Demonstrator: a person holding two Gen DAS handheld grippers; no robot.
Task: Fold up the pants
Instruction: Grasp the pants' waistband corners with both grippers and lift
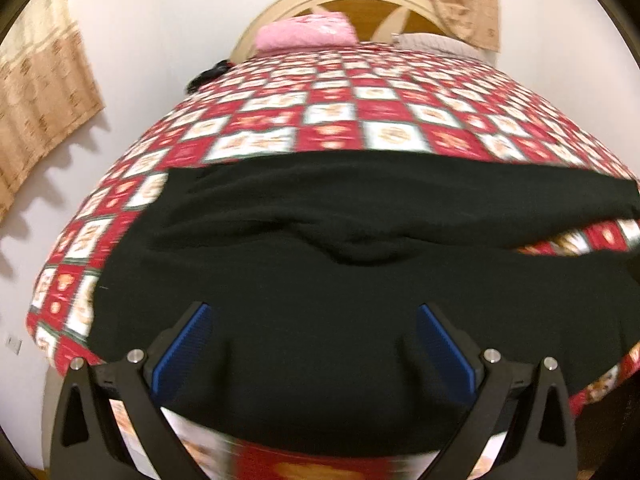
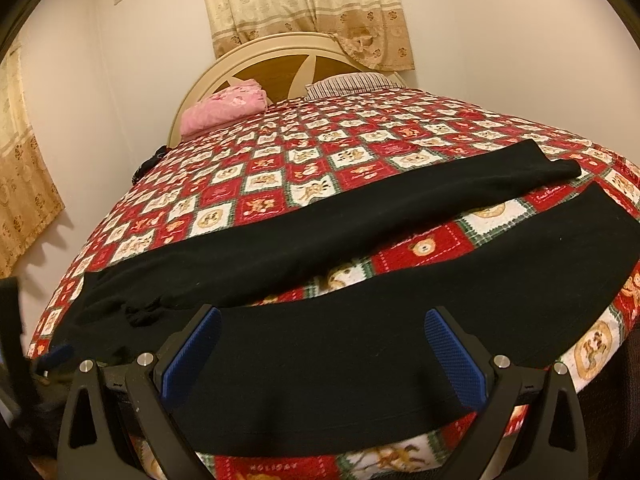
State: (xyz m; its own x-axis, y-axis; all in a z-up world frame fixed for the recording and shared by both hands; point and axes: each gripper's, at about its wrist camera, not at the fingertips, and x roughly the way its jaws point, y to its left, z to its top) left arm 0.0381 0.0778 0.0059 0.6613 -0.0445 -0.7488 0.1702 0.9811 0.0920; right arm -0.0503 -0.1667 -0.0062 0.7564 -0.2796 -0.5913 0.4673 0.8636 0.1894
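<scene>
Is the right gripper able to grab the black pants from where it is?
Probably yes: the right gripper has its jaws open, with the near edge of the black pants lying between them and nothing in the way.

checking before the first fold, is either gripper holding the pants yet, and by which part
Nothing is held. The left gripper and right gripper are both open, over the near edge of the black pants.

Red-and-white checked bedspread point(image 2: 280, 168) across the bed. Pink folded blanket point(image 2: 224, 108) and striped pillow point(image 2: 348, 80) up by the rounded headboard point(image 2: 256, 56). Beige patterned curtains point(image 2: 304, 4) behind.
</scene>
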